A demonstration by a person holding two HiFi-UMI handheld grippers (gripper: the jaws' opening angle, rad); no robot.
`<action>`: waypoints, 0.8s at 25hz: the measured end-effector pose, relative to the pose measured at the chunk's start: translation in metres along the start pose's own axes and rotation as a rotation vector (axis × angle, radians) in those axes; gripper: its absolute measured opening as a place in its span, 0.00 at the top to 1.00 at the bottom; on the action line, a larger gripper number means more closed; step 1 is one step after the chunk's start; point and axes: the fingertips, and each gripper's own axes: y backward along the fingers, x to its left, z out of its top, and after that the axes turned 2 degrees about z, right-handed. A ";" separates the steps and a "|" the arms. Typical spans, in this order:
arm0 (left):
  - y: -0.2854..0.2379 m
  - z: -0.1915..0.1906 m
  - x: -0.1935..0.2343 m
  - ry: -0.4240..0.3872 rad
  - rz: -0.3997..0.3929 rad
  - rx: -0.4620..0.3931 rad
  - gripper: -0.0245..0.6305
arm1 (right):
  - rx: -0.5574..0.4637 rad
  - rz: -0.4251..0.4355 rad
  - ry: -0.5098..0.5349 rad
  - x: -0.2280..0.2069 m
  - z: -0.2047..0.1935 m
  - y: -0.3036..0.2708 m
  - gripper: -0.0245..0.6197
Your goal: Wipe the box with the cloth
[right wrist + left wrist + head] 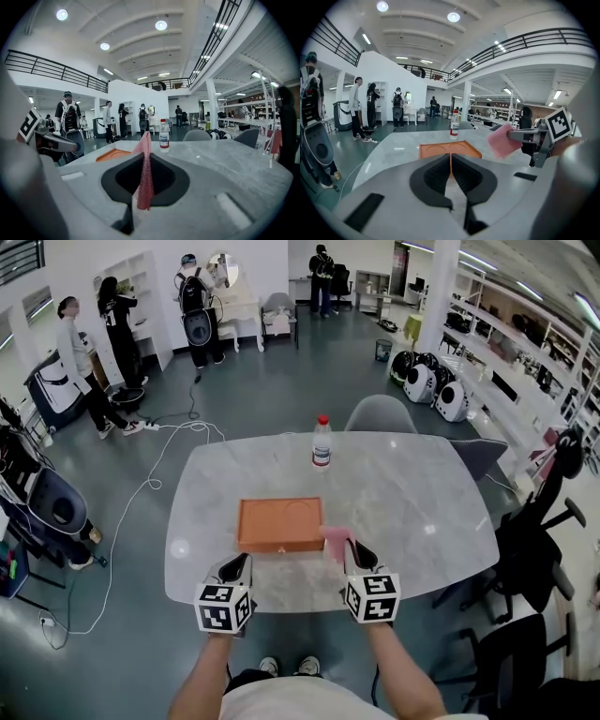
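Box (279,524): orange, shallow, open on top, with two rounded recesses in its floor. It lies flat on the grey marble table (422,512), a little left of centre and close to the near edge.

Cloth (335,538): pink, held just right of the box's near right corner. In the left gripper view the cloth (502,140) hangs in the air to the right of the box (449,150) and looks clear of it. Contact cannot be ruled out from the head view.

Right gripper (351,551): jaws clamped on the cloth. In its own view the fabric (143,140) stands as a thin vertical fold pinched between the black pads of the right gripper (145,157) and pokes out past the tips.

Left gripper (241,568): sits just near of the box's near left corner. In its own view the jaws of the left gripper (451,161) are pressed together with nothing between them, pointing at the box.

Water bottle (322,442): clear, red cap, white label, upright, far of the box towards the table's far edge and well apart from it.

Grey chair (380,414) stands at the far side of the table. Black office chairs (525,559) are at the right. Several people (75,352) stand at the far left of the room.
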 end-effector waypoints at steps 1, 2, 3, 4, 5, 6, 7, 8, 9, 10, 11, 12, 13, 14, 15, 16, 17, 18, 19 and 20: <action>0.001 0.003 0.002 -0.002 -0.003 -0.006 0.94 | -0.011 -0.002 0.001 0.002 0.005 0.002 0.93; 0.002 0.006 0.003 -0.003 -0.006 -0.012 0.94 | -0.022 -0.004 0.000 0.004 0.010 0.005 0.93; 0.004 0.009 0.005 -0.004 -0.009 -0.018 0.94 | -0.033 -0.006 -0.001 0.007 0.015 0.007 0.93; 0.006 0.012 0.007 -0.004 -0.013 -0.024 0.94 | -0.042 -0.007 -0.004 0.009 0.019 0.010 0.93; 0.008 0.014 0.009 -0.005 -0.017 -0.031 0.94 | -0.051 -0.007 -0.008 0.012 0.022 0.012 0.93; 0.010 0.017 0.011 -0.008 -0.022 -0.038 0.94 | -0.058 -0.008 -0.012 0.015 0.025 0.015 0.93; 0.012 0.019 0.012 -0.012 -0.028 -0.045 0.94 | -0.063 -0.009 -0.015 0.017 0.027 0.017 0.93; 0.014 0.021 0.013 -0.015 -0.032 -0.050 0.94 | -0.067 -0.010 -0.016 0.020 0.029 0.019 0.93; 0.016 0.022 0.015 -0.018 -0.036 -0.053 0.94 | -0.071 -0.010 -0.016 0.023 0.031 0.020 0.93; 0.017 0.022 0.017 -0.019 -0.039 -0.054 0.94 | -0.074 -0.009 -0.015 0.026 0.033 0.020 0.93; 0.018 0.023 0.019 -0.019 -0.043 -0.054 0.94 | -0.076 -0.010 -0.012 0.029 0.034 0.021 0.93; 0.019 0.023 0.020 -0.019 -0.046 -0.053 0.94 | -0.079 -0.010 -0.011 0.032 0.035 0.021 0.93; 0.020 0.022 0.022 -0.019 -0.050 -0.052 0.94 | -0.080 -0.010 -0.010 0.035 0.036 0.022 0.93; 0.020 0.022 0.023 -0.020 -0.055 -0.051 0.94 | -0.082 -0.012 -0.010 0.038 0.037 0.022 0.93; 0.021 0.022 0.024 -0.021 -0.060 -0.051 0.94 | -0.084 -0.014 -0.009 0.040 0.038 0.022 0.93; 0.022 0.021 0.025 -0.023 -0.064 -0.050 0.94 | -0.085 -0.017 -0.008 0.042 0.039 0.023 0.93; 0.022 0.021 0.026 -0.026 -0.067 -0.049 0.94 | -0.087 -0.020 -0.008 0.044 0.039 0.023 0.93; 0.023 0.021 0.027 -0.029 -0.070 -0.049 0.94 | -0.090 -0.025 -0.009 0.045 0.039 0.023 0.93; 0.024 0.022 0.029 -0.030 -0.072 -0.050 0.94 | -0.092 -0.029 -0.011 0.046 0.040 0.023 0.93; 0.025 0.022 0.031 -0.030 -0.074 -0.049 0.94 | -0.094 -0.034 -0.011 0.047 0.041 0.024 0.93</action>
